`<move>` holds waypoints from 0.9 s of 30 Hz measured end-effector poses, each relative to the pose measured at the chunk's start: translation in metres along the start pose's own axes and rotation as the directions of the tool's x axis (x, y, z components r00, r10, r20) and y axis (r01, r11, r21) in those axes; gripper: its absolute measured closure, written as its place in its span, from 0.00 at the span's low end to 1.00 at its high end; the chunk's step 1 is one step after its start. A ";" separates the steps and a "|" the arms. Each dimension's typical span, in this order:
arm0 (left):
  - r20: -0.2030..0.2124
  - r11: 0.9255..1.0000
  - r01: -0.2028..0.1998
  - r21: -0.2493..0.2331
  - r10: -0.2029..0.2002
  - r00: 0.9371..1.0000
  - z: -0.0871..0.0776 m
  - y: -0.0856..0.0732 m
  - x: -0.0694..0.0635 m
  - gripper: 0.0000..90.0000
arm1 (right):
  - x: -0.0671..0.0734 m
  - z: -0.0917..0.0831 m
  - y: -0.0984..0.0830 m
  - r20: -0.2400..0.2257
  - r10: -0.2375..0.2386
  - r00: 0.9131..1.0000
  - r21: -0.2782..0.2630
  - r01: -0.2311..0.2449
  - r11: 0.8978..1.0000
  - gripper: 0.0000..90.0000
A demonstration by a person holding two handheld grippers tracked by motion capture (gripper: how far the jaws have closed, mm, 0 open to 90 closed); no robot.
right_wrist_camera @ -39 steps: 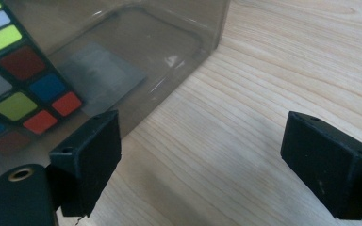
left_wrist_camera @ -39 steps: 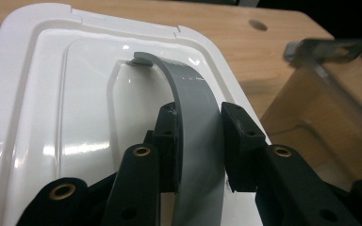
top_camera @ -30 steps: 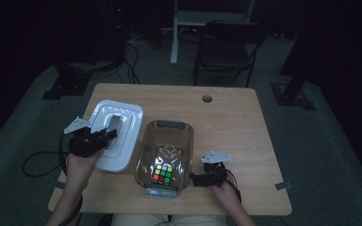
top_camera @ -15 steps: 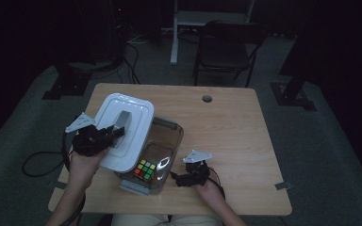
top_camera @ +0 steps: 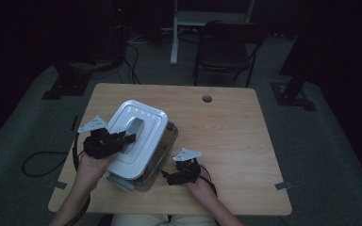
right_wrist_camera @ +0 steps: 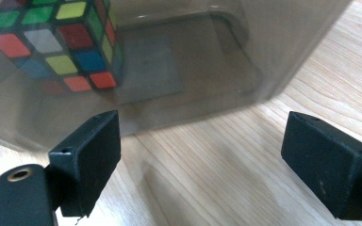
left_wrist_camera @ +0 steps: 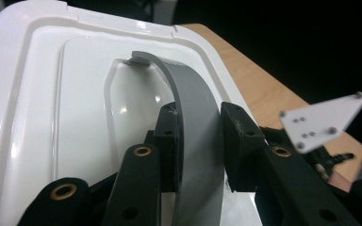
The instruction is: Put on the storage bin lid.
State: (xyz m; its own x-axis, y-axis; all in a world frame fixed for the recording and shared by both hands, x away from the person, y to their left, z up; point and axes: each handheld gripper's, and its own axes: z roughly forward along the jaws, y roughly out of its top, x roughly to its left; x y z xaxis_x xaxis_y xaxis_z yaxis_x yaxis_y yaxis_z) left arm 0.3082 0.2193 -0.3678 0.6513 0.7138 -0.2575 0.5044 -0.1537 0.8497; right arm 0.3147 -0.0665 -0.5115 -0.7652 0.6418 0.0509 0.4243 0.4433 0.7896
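Nearest the person, the right tongs (top_camera: 168, 177) rest low over the desk (top_camera: 235, 136), just beside the near end of the clear box (top_camera: 162, 153). In the right gripper view its two black jaws stand spread wide with bare wood between them and nothing gripped; the see-through wall of the box (right_wrist_camera: 245, 56) stands just ahead of them, and a colour cube (right_wrist_camera: 59, 42) sits inside the box against that wall. Whether the left jaw touches the wall I cannot tell.

A little farther in, the left tongs (top_camera: 127, 138) come from the left edge of the desk and pinch the grey handle (top_camera: 134, 129) of the white lid (top_camera: 136, 141). The left gripper view shows this closely: the grey handle (left_wrist_camera: 193, 122) arches up from the middle recess of the lid (left_wrist_camera: 42, 108), and the two pads press on it from either side, near its lower part. The lid lies tilted over the box, covering most of its open top, with the box's right wall and far corner showing beyond the lid's edge. Whether the lid rests fully on the rim I cannot tell.

Past the box the desk is plain wood with a round cable hole (top_camera: 207, 99) near its far edge. Behind the desk stands a dark folding chair (top_camera: 228, 47) on the grey floor, and cables (top_camera: 136, 49) trail across it.
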 end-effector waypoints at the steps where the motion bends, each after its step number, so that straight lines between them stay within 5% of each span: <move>1: 0.001 1.000 -0.003 0.003 0.003 1.000 0.001 0.000 -0.001 0.79 | -0.001 -0.001 -0.001 0.007 -0.003 1.000 0.000 0.003 1.000 0.14; 13: 0.055 0.997 0.003 0.077 -0.008 0.998 0.027 -0.008 -0.008 0.79 | -0.023 -0.018 -0.006 0.066 0.049 0.997 -0.028 -0.047 0.999 0.14; 27: 0.052 0.993 0.023 0.120 -0.030 0.998 0.035 -0.013 -0.006 0.79 | -0.037 -0.033 -0.007 0.099 0.087 0.991 -0.064 -0.081 0.995 0.14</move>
State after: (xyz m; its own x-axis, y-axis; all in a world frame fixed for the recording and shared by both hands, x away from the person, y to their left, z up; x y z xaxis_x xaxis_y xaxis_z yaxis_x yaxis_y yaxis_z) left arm 0.3173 0.1931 -0.3932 0.6644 0.6819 -0.3060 0.5837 -0.2177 0.7822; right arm 0.3242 -0.1142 -0.4982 -0.6735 0.7368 0.0587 0.4531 0.3489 0.8204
